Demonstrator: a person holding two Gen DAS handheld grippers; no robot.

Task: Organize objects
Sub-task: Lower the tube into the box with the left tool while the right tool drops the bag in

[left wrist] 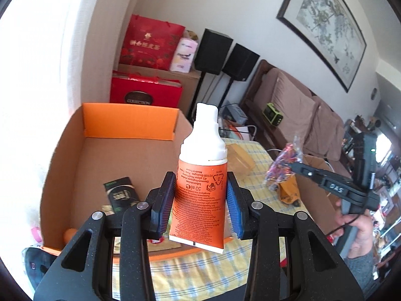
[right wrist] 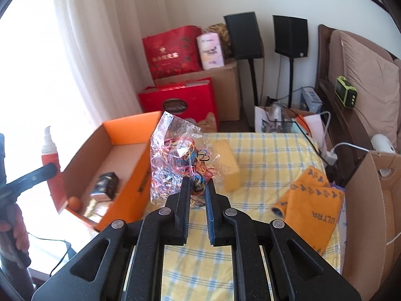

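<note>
My left gripper (left wrist: 200, 178) is shut on an orange tube with a white pump cap (left wrist: 200, 175), held upright above the near right corner of the orange cardboard box (left wrist: 120, 123). The same tube (right wrist: 51, 163) shows at the left of the right wrist view. My right gripper (right wrist: 198, 183) is shut on a clear bag of coloured rubber bands (right wrist: 180, 158), lifted above the yellow checked cloth (right wrist: 263, 155) beside the box (right wrist: 130, 130). The bag (left wrist: 283, 165) also hangs from that gripper in the left wrist view. Inside the box lie a dark packet (left wrist: 120, 193) and a small orange ball (right wrist: 74, 202).
An orange towel (right wrist: 313, 205) lies at the right of the cloth, a yellow block (right wrist: 228, 163) behind the bag. A brown carton (right wrist: 368, 200) stands at the right edge. Red gift bags (right wrist: 173, 50), speakers on stands (right wrist: 243, 35) and a sofa (right wrist: 363, 75) line the back.
</note>
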